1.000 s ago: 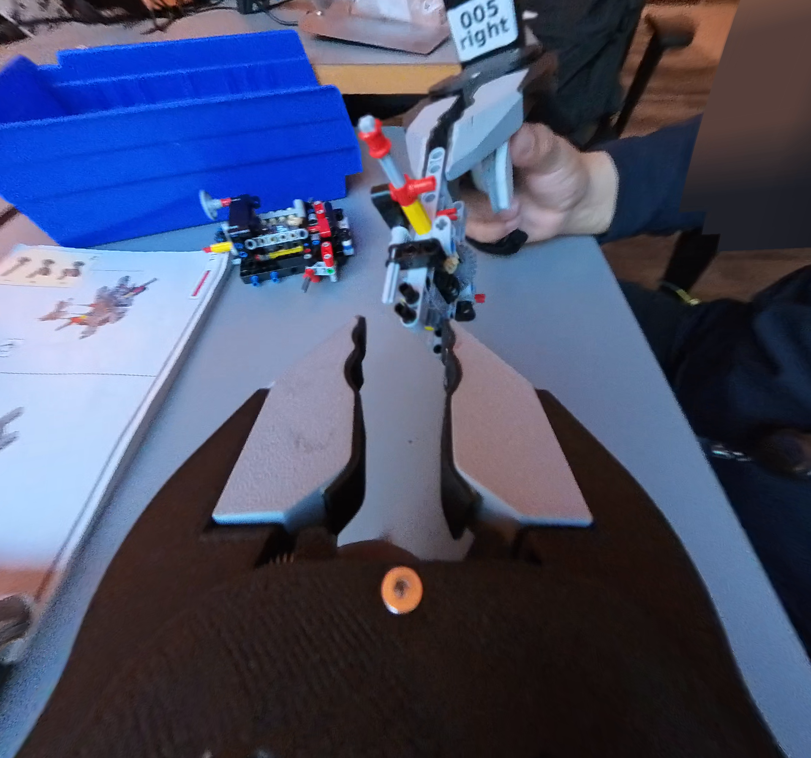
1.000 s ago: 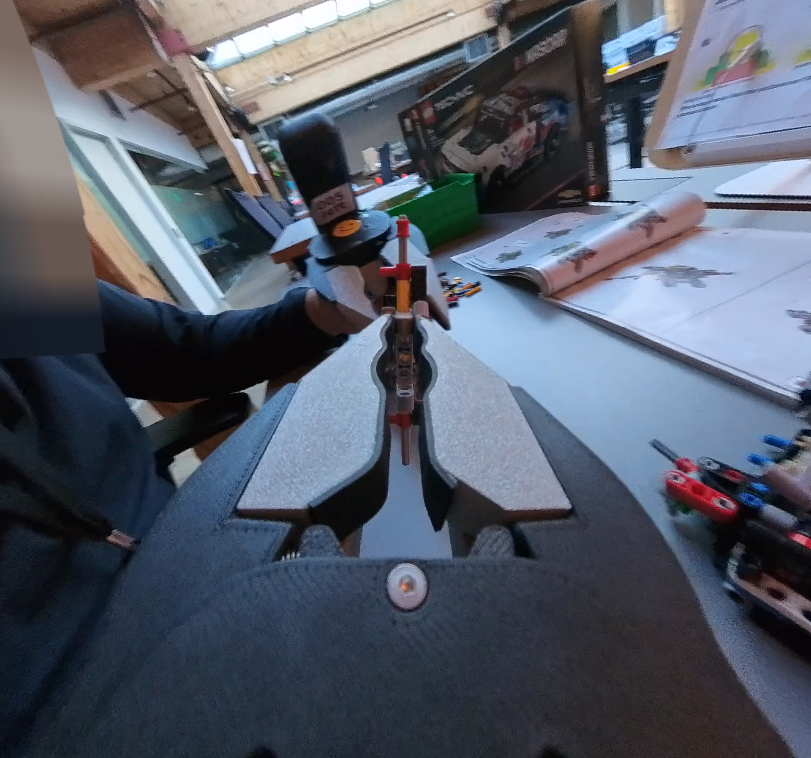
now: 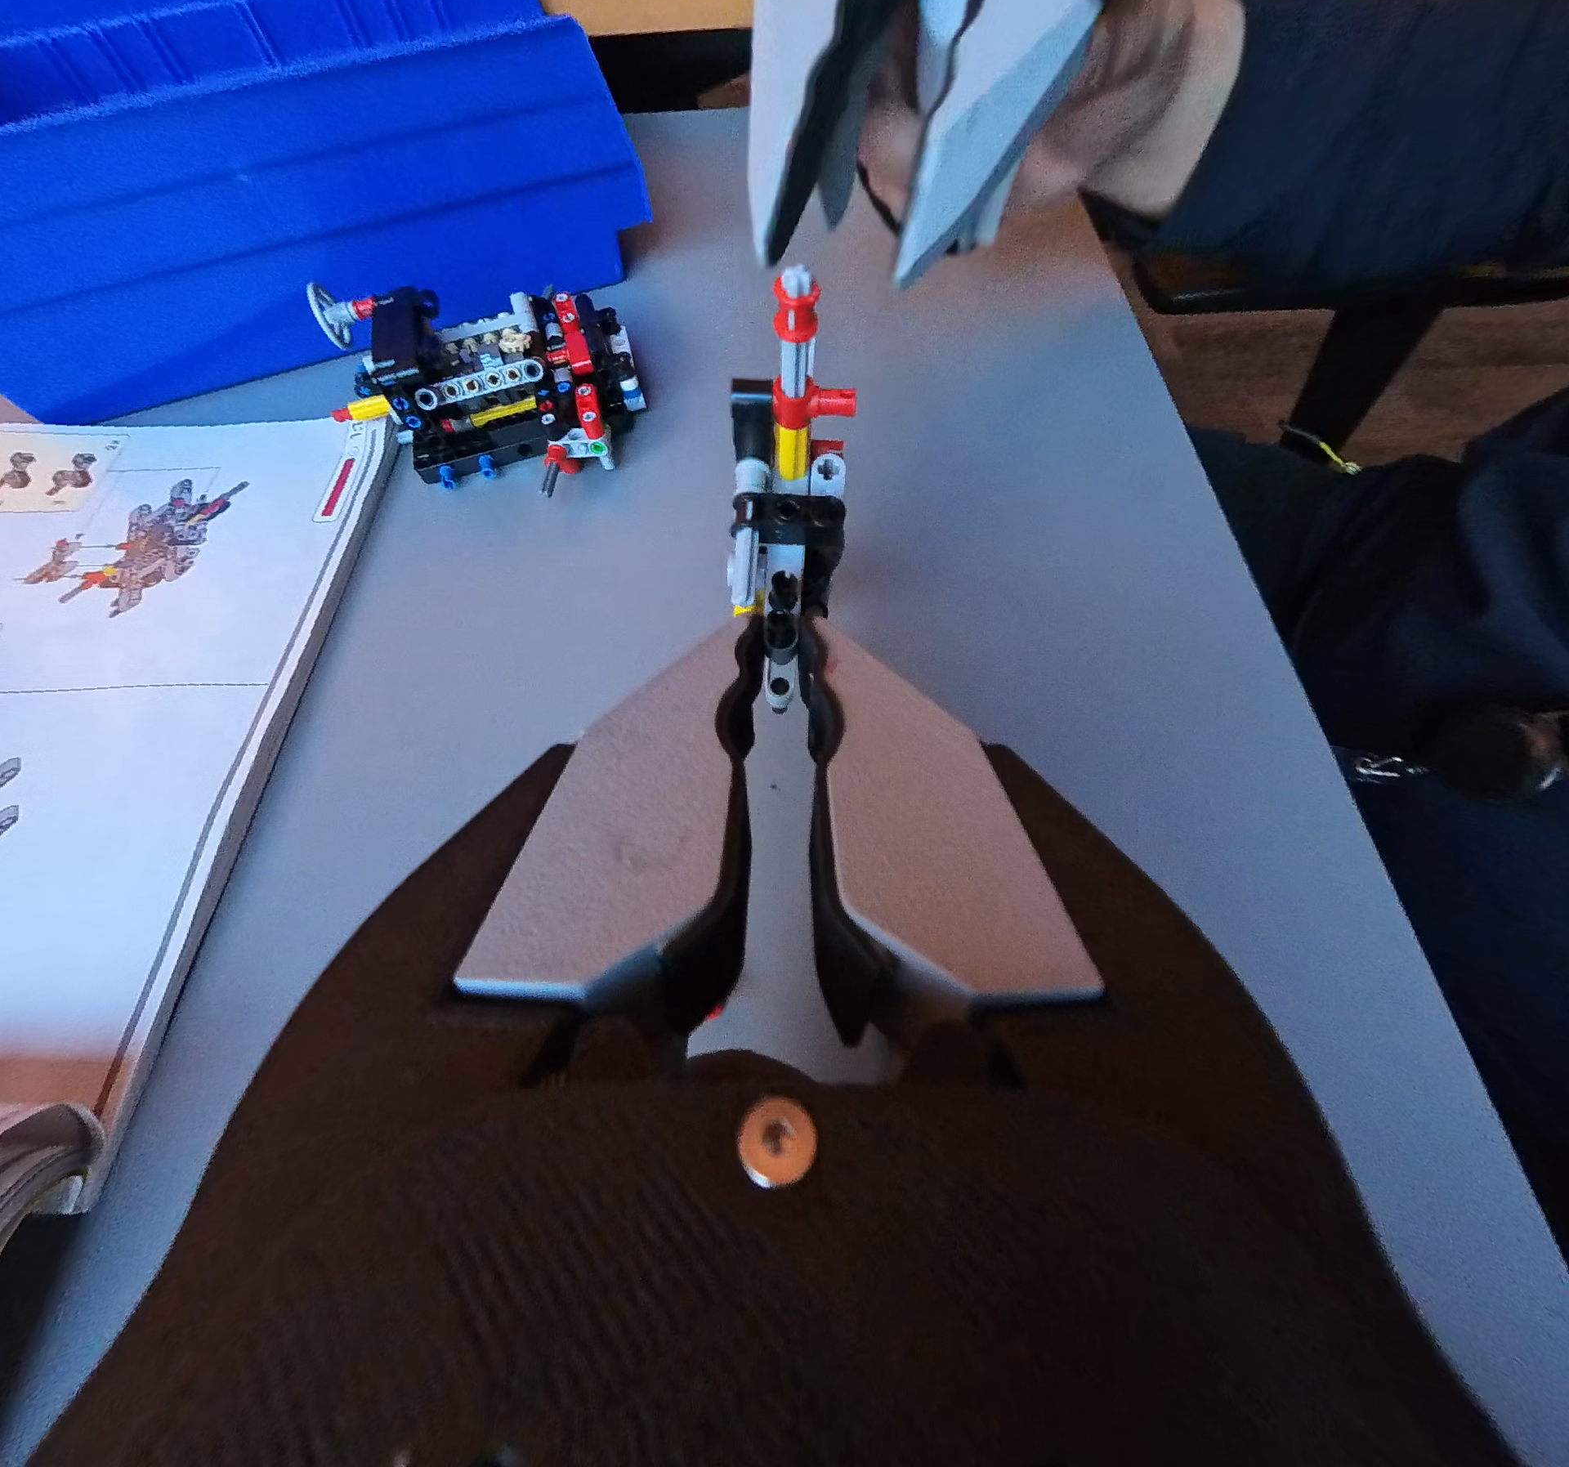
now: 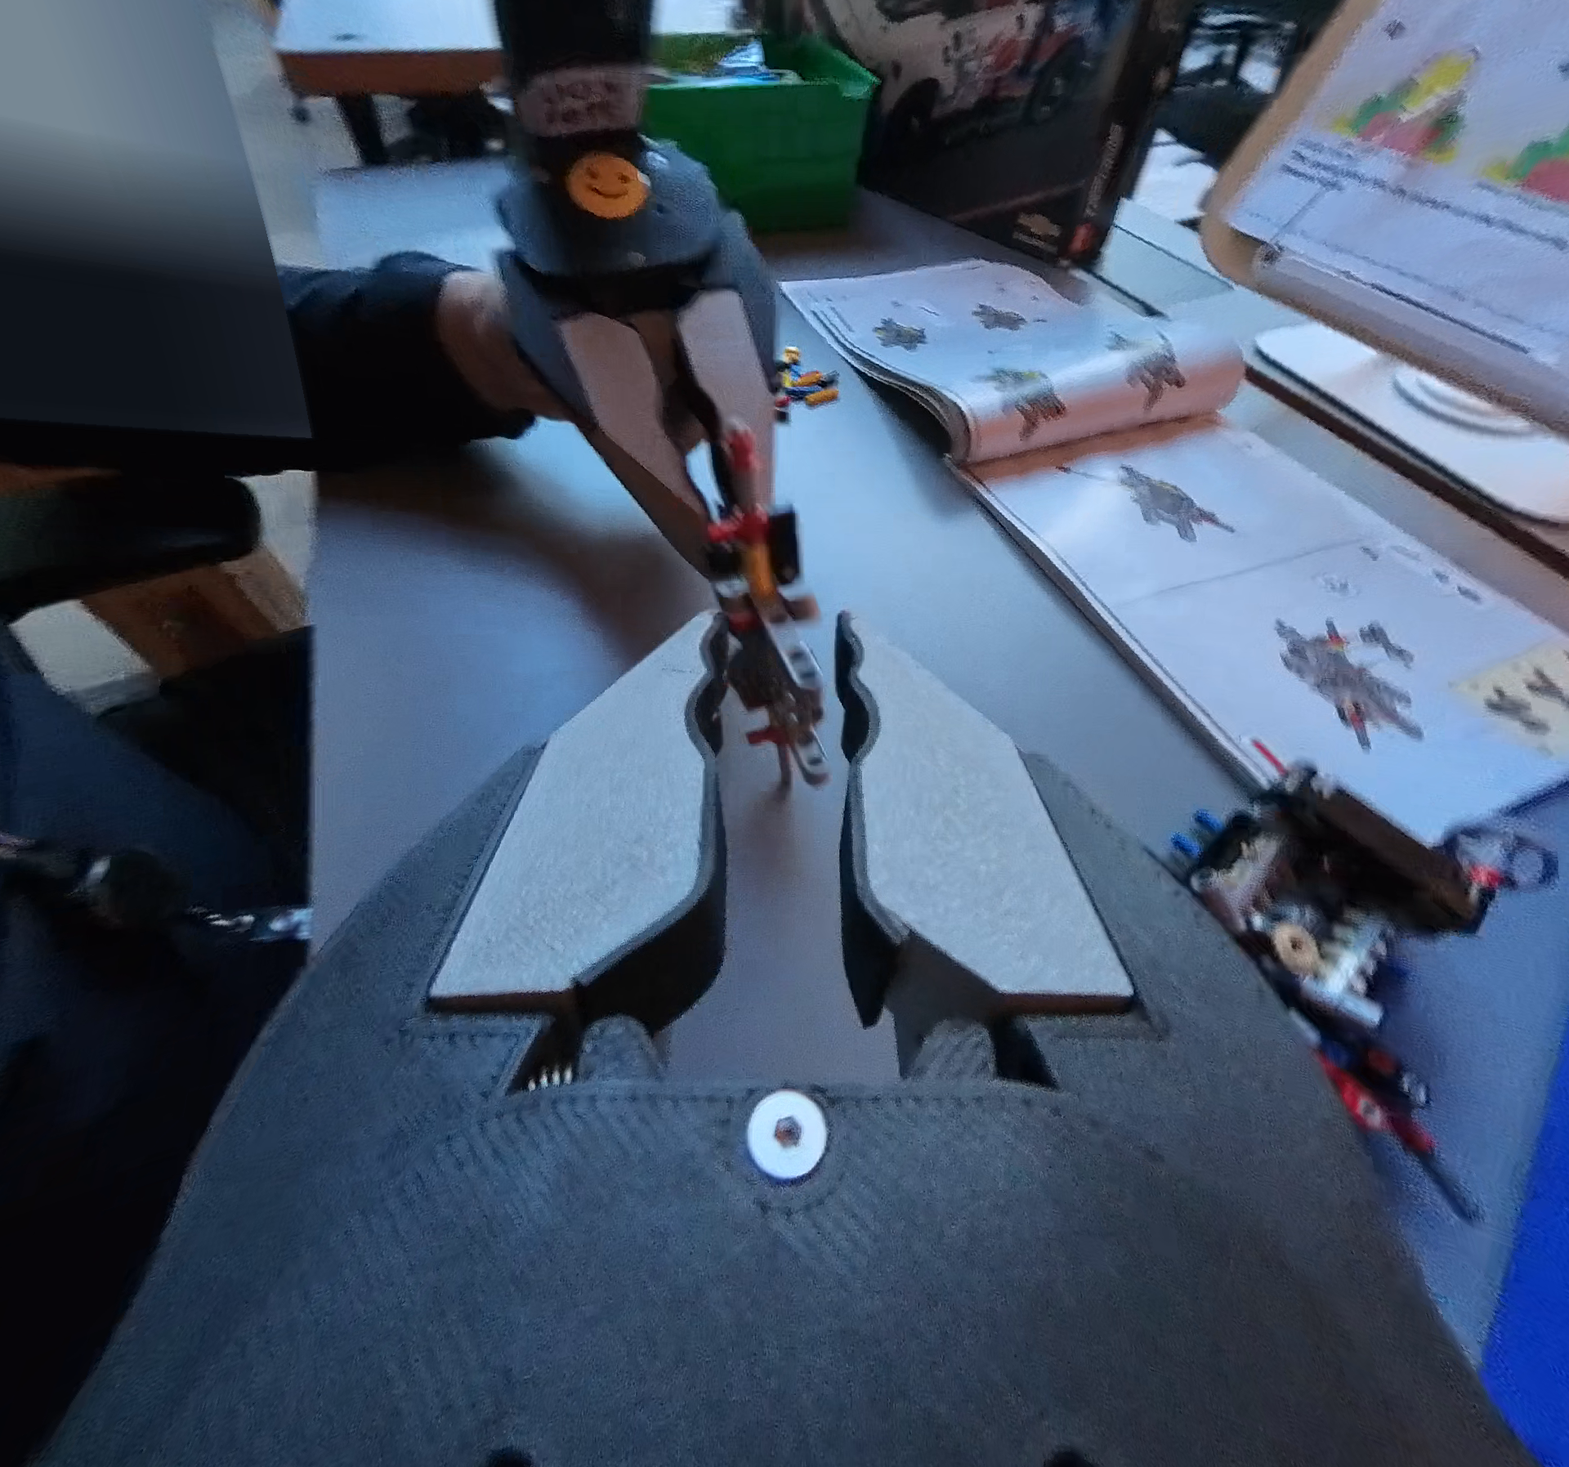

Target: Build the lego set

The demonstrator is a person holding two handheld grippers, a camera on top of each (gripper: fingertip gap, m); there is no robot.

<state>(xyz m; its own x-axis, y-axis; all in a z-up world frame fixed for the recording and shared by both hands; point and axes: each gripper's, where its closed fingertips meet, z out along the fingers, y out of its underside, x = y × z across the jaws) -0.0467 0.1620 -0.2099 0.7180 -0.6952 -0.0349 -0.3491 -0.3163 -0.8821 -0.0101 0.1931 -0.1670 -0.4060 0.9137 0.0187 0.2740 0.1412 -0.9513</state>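
Note:
A narrow brick assembly (image 3: 790, 509) of red, yellow, grey and black parts stands upright over the grey table (image 3: 1019, 577). My left gripper (image 3: 785, 636) is shut on its lower end, with both pads pressed against the black and grey beams. My right gripper (image 3: 840, 259) hangs open just above the assembly's red-capped top and does not touch it. In the right wrist view the right gripper (image 4: 778, 628) is open. The assembly (image 4: 756, 552) shows between its fingers with gaps on both sides, held by the left gripper (image 4: 726, 526) beyond it.
A second, blocky brick assembly (image 3: 501, 390) lies on the table in front of a blue bin (image 3: 297, 152). An open instruction booklet (image 3: 153, 620) lies to the left. A green bin (image 4: 764, 127), a dark box (image 4: 976, 51) and loose small parts (image 4: 802, 386) are farther off. Left tips to right tips: about 7 centimeters.
My left gripper has closed on the assembly's lower end. My right gripper has opened, let go of the assembly and drawn back from its top.

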